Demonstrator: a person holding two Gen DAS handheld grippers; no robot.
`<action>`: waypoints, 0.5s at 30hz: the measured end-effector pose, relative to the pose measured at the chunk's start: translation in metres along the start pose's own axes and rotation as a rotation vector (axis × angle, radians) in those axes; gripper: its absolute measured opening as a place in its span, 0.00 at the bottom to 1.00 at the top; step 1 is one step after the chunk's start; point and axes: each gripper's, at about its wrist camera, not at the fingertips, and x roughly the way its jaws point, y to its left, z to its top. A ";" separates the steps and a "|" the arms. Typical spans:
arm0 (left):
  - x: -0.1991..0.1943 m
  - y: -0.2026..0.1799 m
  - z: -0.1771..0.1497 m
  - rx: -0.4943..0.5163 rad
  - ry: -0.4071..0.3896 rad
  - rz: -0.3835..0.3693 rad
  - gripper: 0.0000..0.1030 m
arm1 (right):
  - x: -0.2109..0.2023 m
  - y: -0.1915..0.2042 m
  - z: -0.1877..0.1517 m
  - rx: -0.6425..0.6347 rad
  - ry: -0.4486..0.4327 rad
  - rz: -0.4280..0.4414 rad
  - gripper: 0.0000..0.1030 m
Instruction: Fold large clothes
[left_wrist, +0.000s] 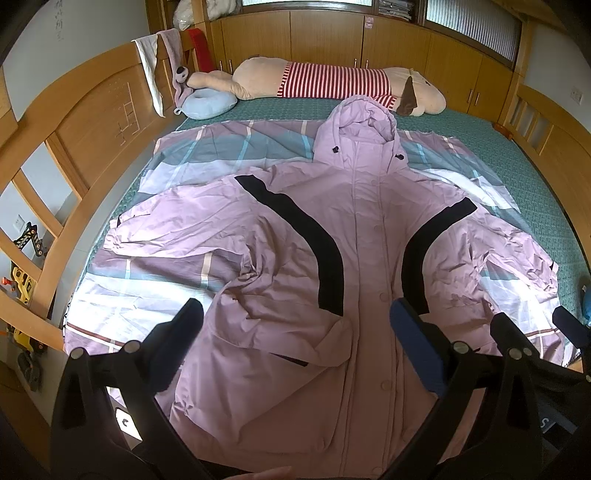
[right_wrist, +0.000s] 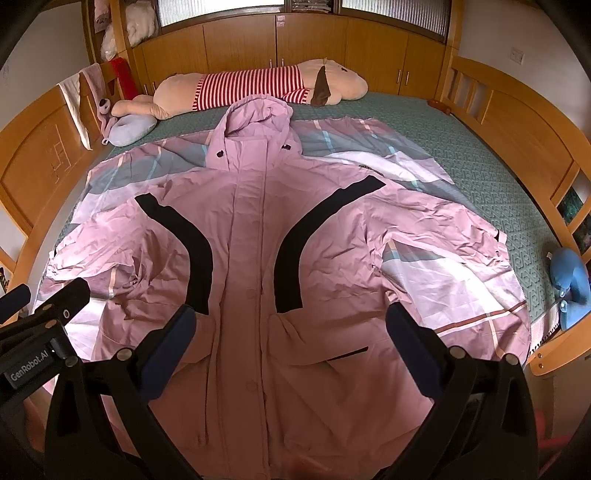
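Note:
A large pink hooded jacket (left_wrist: 369, 236) (right_wrist: 251, 236) with two black curved stripes lies face up and spread out on the bed, sleeves out to both sides, hood toward the far end. My left gripper (left_wrist: 295, 314) hovers open above the jacket's lower front. My right gripper (right_wrist: 291, 314) is open too, above the hem area, with nothing between its fingers. The left gripper's body (right_wrist: 37, 325) shows at the left edge of the right wrist view, and the right gripper's body (left_wrist: 569, 325) at the right edge of the left wrist view.
A plaid sheet (left_wrist: 221, 147) lies under the jacket on a green mattress (right_wrist: 480, 155). A long plush toy (left_wrist: 325, 81) in a striped shirt and a blue neck pillow (left_wrist: 207, 105) lie at the far end. Wooden bed rails (right_wrist: 524, 122) frame the sides. A blue plush (right_wrist: 570, 280) sits at the right.

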 end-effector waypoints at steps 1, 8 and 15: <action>0.000 0.000 0.000 -0.001 0.001 0.001 0.98 | 0.000 0.000 0.001 -0.001 0.000 0.000 0.99; 0.000 0.001 -0.002 -0.001 0.003 0.001 0.98 | 0.001 0.000 0.000 -0.002 0.002 -0.003 0.99; 0.001 0.002 -0.009 0.000 0.002 0.004 0.98 | 0.004 -0.003 -0.003 -0.003 0.008 -0.005 0.99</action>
